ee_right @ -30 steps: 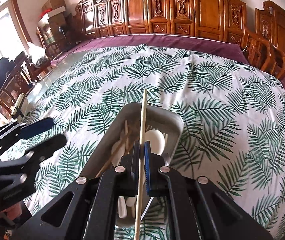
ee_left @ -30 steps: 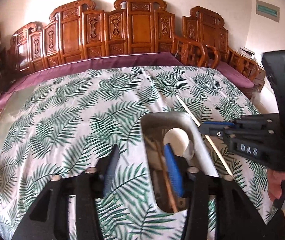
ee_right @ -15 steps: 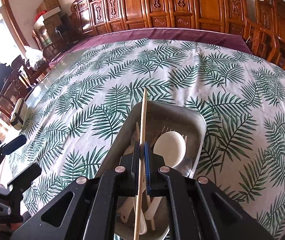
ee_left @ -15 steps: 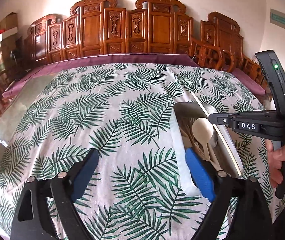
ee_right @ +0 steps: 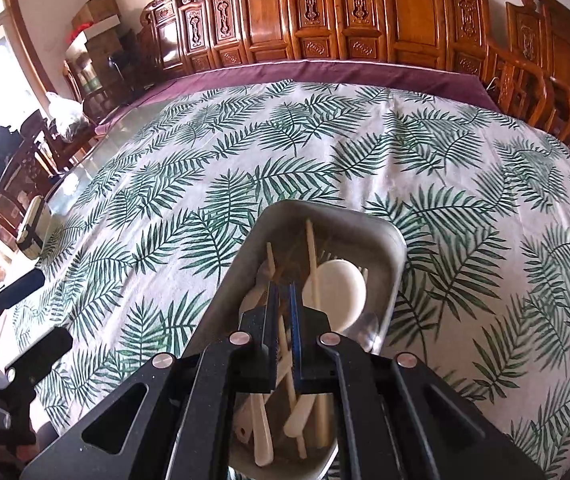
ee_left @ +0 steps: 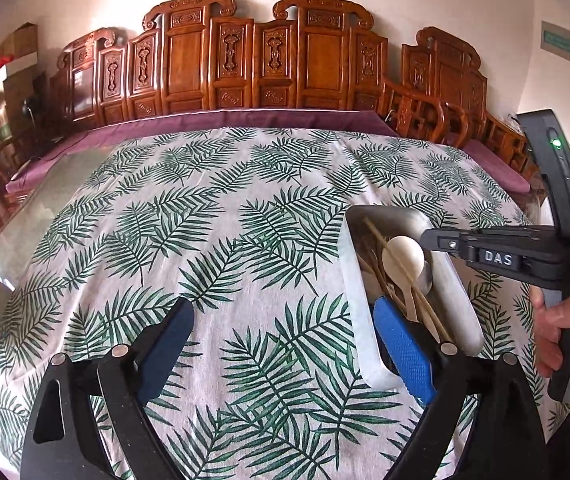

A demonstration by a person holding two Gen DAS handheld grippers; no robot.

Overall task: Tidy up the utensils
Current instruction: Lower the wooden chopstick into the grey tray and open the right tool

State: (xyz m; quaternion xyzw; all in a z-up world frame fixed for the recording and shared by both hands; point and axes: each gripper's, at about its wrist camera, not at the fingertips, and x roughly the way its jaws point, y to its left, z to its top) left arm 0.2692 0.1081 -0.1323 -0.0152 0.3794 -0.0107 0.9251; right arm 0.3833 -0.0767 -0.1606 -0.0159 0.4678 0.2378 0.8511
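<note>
The chopstick (ee_right: 311, 256) has left the right claw (ee_right: 283, 300), now closed empty, and lies in the tray (ee_right: 389, 236) at the surface's (ee_left: 245, 200) four o'clock: one more utensil stowed. The left claw (ee_left: 281, 308) has just been opening, empty.

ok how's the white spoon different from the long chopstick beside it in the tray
The white spoon has a broad round bowl; the chopstick is a thin straight stick. The spoon is white, the chopstick pale wood. The chopstick reaches nearer the tray's far end. Both lie in the tray.
</note>
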